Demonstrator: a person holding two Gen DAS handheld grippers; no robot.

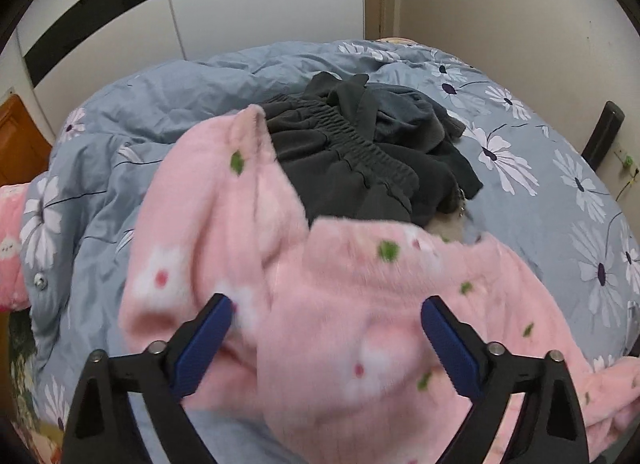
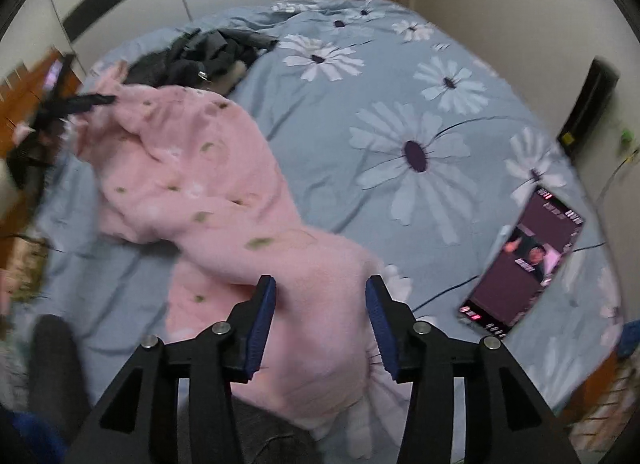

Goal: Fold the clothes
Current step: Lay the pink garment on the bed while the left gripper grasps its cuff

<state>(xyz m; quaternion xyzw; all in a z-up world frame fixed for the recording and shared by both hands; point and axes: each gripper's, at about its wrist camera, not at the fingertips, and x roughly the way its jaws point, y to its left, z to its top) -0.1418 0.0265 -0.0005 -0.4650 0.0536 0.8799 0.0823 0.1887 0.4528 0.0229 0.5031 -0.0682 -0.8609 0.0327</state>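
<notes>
While a pink fleece (image 2: 224, 200) sprawls across the bed's blue quilt (image 2: 400, 104), the left gripper (image 1: 326, 314) hovers over its bunched end, fingers (image 1: 206, 338) spread wide and clear of the cloth. Dark clothes (image 1: 360, 152) lie heaped just beyond. To the right, the right gripper (image 2: 320, 296) straddles the fleece's other end, fingers half apart, beside a lit phone (image 2: 524, 260).
</notes>
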